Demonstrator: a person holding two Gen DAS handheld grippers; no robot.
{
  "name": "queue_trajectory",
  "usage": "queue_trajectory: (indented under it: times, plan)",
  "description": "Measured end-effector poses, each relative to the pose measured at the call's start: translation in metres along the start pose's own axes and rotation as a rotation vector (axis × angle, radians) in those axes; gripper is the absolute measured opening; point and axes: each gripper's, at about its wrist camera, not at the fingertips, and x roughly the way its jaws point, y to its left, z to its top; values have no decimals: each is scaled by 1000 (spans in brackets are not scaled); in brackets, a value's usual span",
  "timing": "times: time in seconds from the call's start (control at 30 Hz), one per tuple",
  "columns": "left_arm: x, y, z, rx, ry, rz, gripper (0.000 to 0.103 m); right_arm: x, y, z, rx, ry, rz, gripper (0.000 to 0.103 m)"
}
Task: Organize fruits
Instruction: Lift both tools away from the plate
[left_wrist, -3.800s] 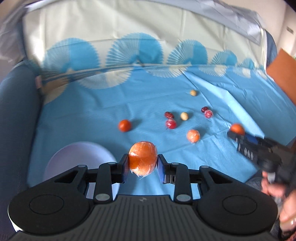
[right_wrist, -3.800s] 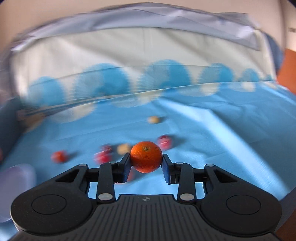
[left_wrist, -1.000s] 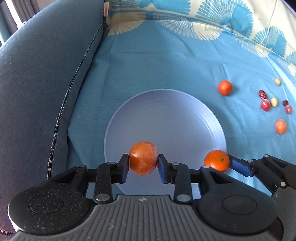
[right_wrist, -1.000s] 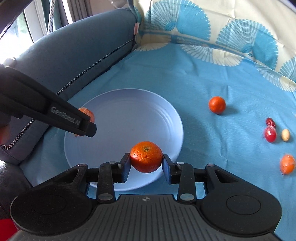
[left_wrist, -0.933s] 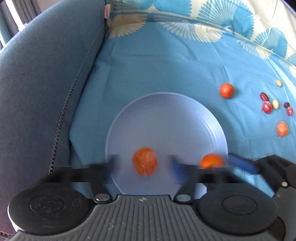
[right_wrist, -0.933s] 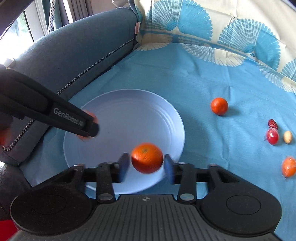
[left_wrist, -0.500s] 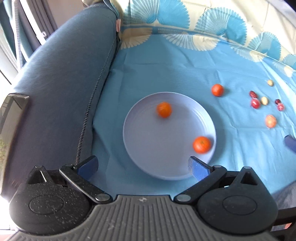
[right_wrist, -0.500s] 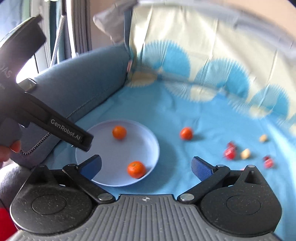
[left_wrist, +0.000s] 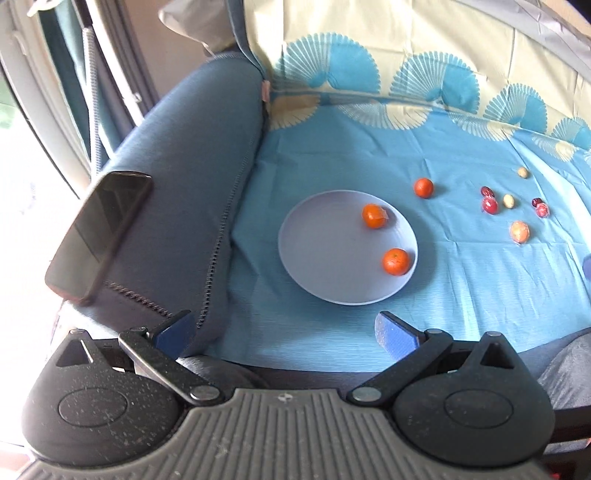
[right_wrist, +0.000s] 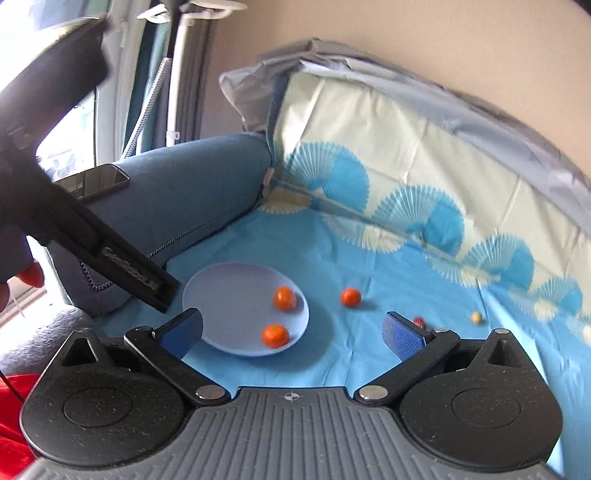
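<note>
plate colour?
Pale lavender-blue, plain; the plate shows best in the left wrist view.

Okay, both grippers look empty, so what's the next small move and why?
Probably reach the right gripper, which is open, toward the lone orange on the cloth beside the plate. Two oranges already lie in the plate, and this one sits closest outside it.

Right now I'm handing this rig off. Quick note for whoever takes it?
Left gripper: open, empty, held back from the plate.
Right gripper: open, empty, also held back.
Round pale lilac plate sits on the blue cloth beside the sofa arm.
Done: two oranges lie in the plate, a film-wrapped one and a bare one.
Left: a loose orange just past the plate, a wrapped orange fruit further right, plus small red and beige pieces there.
</note>
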Motion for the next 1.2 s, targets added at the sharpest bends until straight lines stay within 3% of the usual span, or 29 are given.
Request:
queue_trajectory:
  times: [0.17, 0.37, 0.9, 1.1, 1.2]
  plan:
    - [-9, 0, -3, 1, -21, 5, 103, -11, -6, -6, 95, 44, -22, 102]
    - [-12, -2, -3, 11, -4, -7, 103, -22, -3, -9, 77, 7, -35, 102]
    - [0, -9, -6, 37, 37, -8, 103, -18, -7, -10, 92, 27, -28, 102]
    - [0, -10, -5, 45, 1, -47, 103, -14, -8, -10, 103, 34, -28, 102]
    - [2, -14, -2, 61, 22, -75, 103, -13, -12, -11, 122, 26, -33, 102]
